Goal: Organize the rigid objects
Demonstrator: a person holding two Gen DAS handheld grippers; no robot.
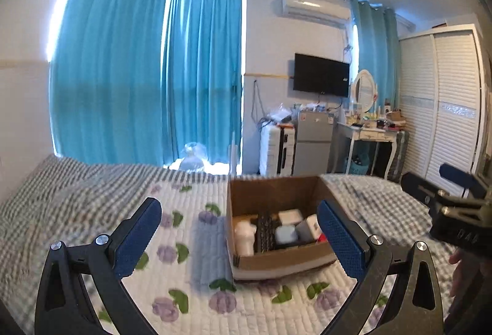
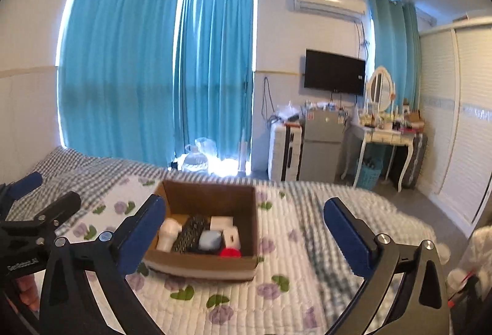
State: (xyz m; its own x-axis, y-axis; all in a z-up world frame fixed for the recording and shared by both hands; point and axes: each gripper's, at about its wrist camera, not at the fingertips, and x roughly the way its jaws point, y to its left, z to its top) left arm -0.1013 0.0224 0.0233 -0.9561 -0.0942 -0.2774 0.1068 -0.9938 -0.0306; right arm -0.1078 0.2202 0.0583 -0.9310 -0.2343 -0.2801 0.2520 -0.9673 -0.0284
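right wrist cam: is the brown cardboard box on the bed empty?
No, the brown cardboard box holds several things, among them a white bottle, a black ridged item and a red object.

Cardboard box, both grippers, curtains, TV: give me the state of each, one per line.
Cardboard box: open-topped, upright on the bed, holding several items.
Left gripper: open, nothing between its pads.
Right gripper: open wide, nothing held.
Curtains: drawn shut, daylight at the edges.
TV: screen dark.
Wardrobe: sliding doors shut.
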